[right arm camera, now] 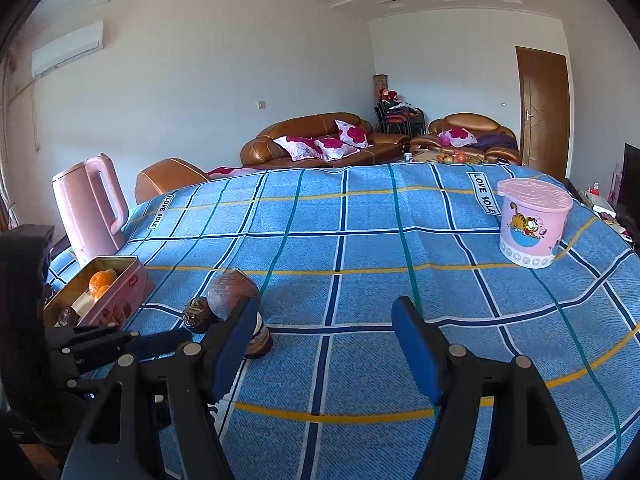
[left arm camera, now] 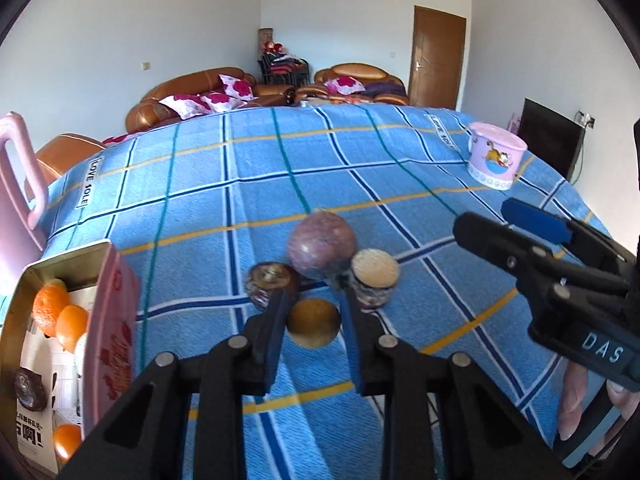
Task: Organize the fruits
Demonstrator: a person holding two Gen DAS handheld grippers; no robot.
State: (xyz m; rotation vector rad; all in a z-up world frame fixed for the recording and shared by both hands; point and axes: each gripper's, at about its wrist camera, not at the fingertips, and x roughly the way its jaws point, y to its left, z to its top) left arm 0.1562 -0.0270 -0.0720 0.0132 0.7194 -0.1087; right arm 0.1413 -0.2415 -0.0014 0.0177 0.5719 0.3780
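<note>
Pick-up step: left gripper clamped round yellow-brown fruit; right gripper gaped empty. Next, probably carry to pink tin.

The blue checked cloth covering the desk is showing white strips reading "LOVE SOLE", one near the pink kettle and another beside the pink cartoon bucket. The right claw, reaching into the left camera's view, is carrying the white letters "DAS" on its black body. Printed paper lying in the pink tin is bearing large characters too cut off to read.
</note>
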